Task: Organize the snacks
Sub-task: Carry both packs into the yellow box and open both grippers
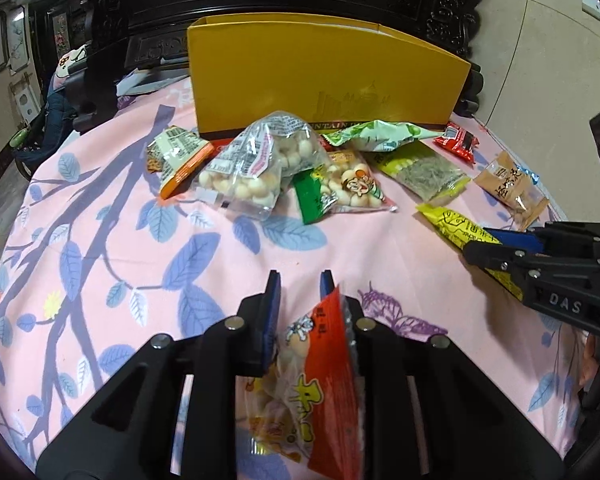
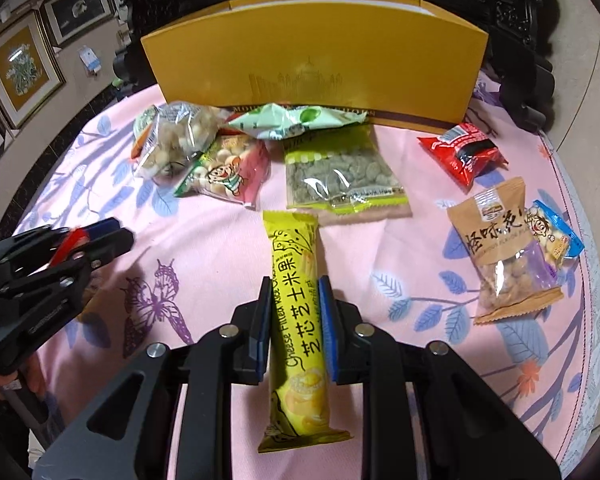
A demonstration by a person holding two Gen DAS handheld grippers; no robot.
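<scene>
left tongs [image 1: 300,280] gripping red biscuit bag [image 1: 320,376], light, crinkly, slippery | right tongs [image 2: 294,284] clamping yellow rice-roll bar [image 2: 296,320] mid-length, brittle | both hovering over tabletop [image 2: 220,248], yellow box [image 2: 320,68] behind

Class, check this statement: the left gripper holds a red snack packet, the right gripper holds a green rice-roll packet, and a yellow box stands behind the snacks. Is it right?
One detail is wrong. The rice-roll packet in the right gripper is yellow, not green, as the right wrist view shows. The left gripper does hold a red snack packet, and the yellow box stands behind the snacks.
</scene>
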